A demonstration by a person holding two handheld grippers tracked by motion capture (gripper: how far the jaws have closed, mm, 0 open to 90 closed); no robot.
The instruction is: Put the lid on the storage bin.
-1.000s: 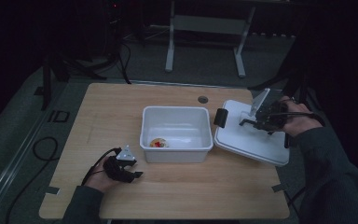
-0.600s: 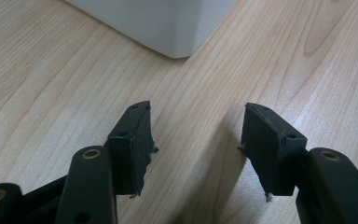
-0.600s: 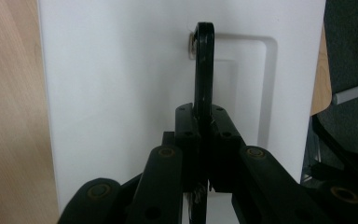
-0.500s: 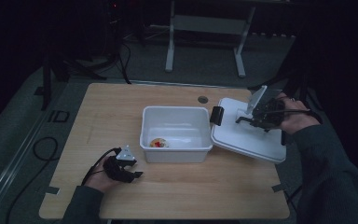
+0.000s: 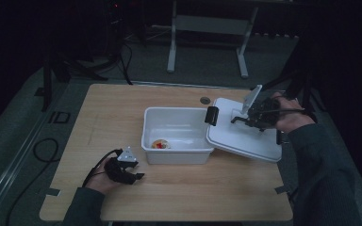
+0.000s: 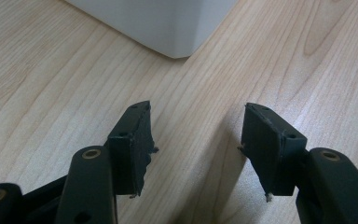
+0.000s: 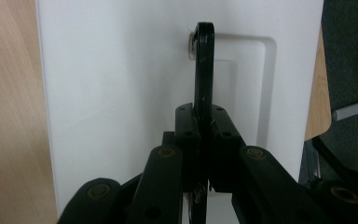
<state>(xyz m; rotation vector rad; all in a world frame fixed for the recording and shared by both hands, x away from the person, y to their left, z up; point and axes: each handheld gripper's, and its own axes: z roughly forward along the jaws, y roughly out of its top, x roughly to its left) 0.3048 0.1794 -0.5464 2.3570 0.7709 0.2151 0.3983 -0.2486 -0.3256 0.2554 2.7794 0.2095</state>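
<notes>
The right claw [image 7: 200,140] is clamped tight on the thin black handle [image 7: 203,65] of the white lid [image 5: 245,136], which rests tilted on the right rim of the white tub [image 5: 176,134], at 3 o'clock from it. Hanging from so narrow a handle, the lid could swing or slip and knock the tub. The left claw [image 6: 196,140] rests half open and empty at 7 o'clock, on the pale wooden desk [image 5: 122,113] in a dim room.

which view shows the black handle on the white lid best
The right gripper view: the thin black lid handle stands close-up, clamped edge-on in the right tongs. The high view shows it small and dim; the left gripper view looks elsewhere.
</notes>
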